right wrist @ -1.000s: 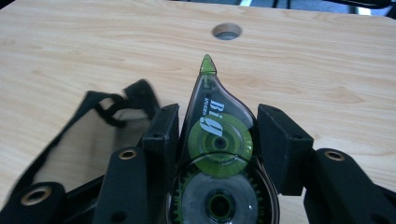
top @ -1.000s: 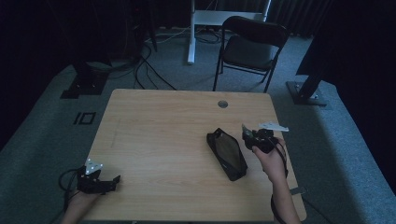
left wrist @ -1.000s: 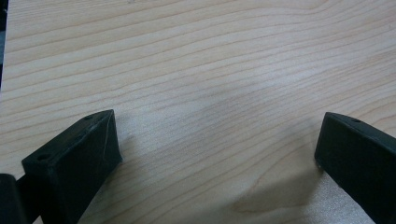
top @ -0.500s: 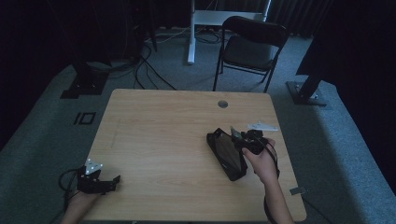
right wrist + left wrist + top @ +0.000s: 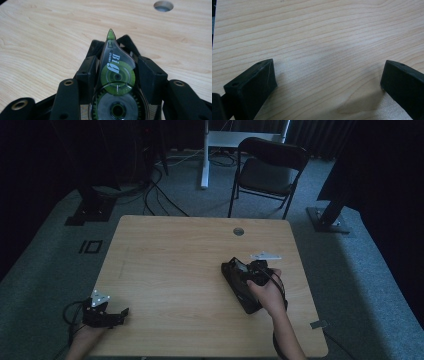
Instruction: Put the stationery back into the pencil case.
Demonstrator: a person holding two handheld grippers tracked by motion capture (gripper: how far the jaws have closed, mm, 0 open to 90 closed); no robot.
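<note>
The correction tape roller (image 5: 116,82) sits clamped between the right gripper's (image 5: 117,62) jaws, green tip pointing forward along them, over the dark pouch (image 5: 241,285) on the surface (image 5: 170,255). The left gripper (image 5: 327,75) rests well apart, jaws spread and empty.

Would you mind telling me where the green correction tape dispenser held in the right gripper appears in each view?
High view: too small and dark to make out; the right gripper stands right of centre, over the black pouch.
Left gripper view: not in it; bare wooden table between open jaws.
Right gripper view: the correction tape dispenser sits at bottom centre, clamped between the jaws, tip pointing up.
Shared landmark: the round cable hole in the tabletop.
</note>
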